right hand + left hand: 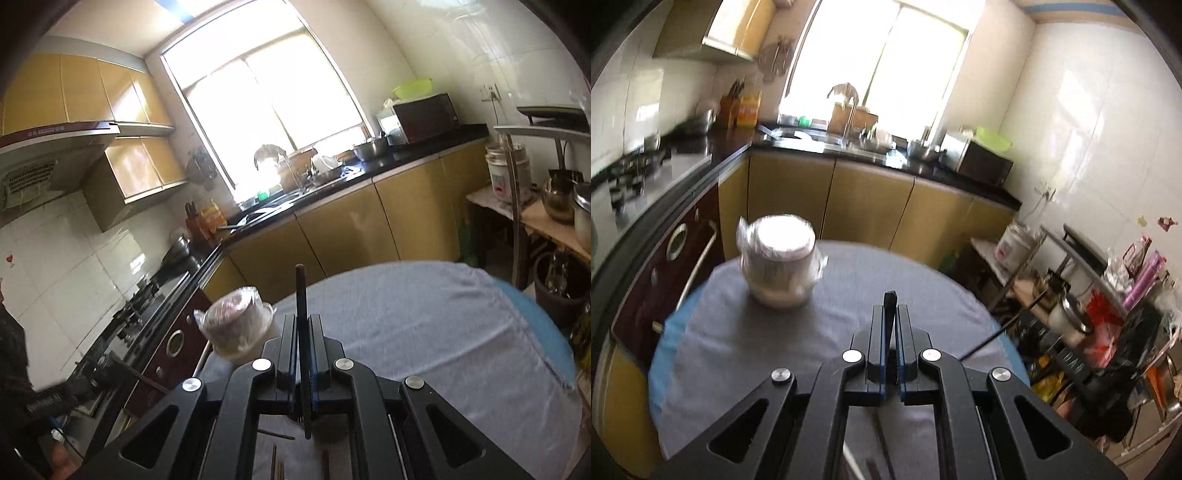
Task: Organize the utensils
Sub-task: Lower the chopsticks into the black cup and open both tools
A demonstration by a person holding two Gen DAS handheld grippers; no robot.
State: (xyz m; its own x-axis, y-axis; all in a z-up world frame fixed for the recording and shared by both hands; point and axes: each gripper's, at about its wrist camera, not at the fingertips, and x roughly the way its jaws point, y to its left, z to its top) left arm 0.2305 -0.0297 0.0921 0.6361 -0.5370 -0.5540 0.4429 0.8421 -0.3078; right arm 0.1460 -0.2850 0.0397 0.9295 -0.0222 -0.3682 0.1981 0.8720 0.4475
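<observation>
My left gripper (pixel 890 312) is shut on a dark chopstick (pixel 889 300) whose tip sticks up between the fingers, above the round table with a grey cloth (pixel 775 332). My right gripper (pixel 303 320) is shut on another dark chopstick (pixel 300 291) that stands upright through the jaws. A white jar wrapped in plastic (pixel 779 264) stands on the table's far left; it also shows in the right wrist view (pixel 236 326). More dark chopsticks (pixel 277 463) lie on the cloth under the right gripper. The other gripper (pixel 74 391) shows at the lower left of the right wrist view.
Kitchen counter with sink (pixel 820 142) and microwave (pixel 982 162) runs behind the table. A stove (pixel 631 173) is on the left. A rack with a rice cooker (pixel 1015 247), pots and bags stands at the right. The table's blue rim (pixel 543 332) shows beyond the cloth.
</observation>
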